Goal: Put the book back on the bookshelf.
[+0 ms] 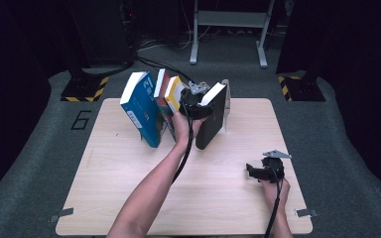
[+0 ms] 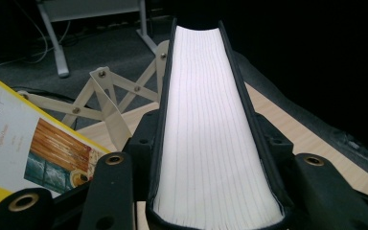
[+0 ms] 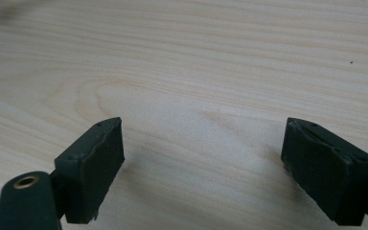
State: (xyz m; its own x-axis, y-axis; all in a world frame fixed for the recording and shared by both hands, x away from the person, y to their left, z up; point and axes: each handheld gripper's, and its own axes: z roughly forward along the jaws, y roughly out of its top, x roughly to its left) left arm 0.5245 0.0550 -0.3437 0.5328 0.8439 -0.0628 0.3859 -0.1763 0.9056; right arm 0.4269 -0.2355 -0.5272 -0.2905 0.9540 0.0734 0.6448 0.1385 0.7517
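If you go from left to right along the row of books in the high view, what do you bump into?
Blue book → red book → yellow book → left tongs → black book that they grip → pale wooden rack end.

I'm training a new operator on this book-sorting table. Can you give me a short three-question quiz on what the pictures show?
1. True or false: the left gripper is clamped on the black book.
2. What lies between the right gripper's jaws? A) a yellow book B) nothing, just bare table below C) a cable
3. Fill in: left of the black book in the high view, a blue book and its neighbours lean toward the ____ of the picture.

Key: 1 true; 2 B; 3 left.
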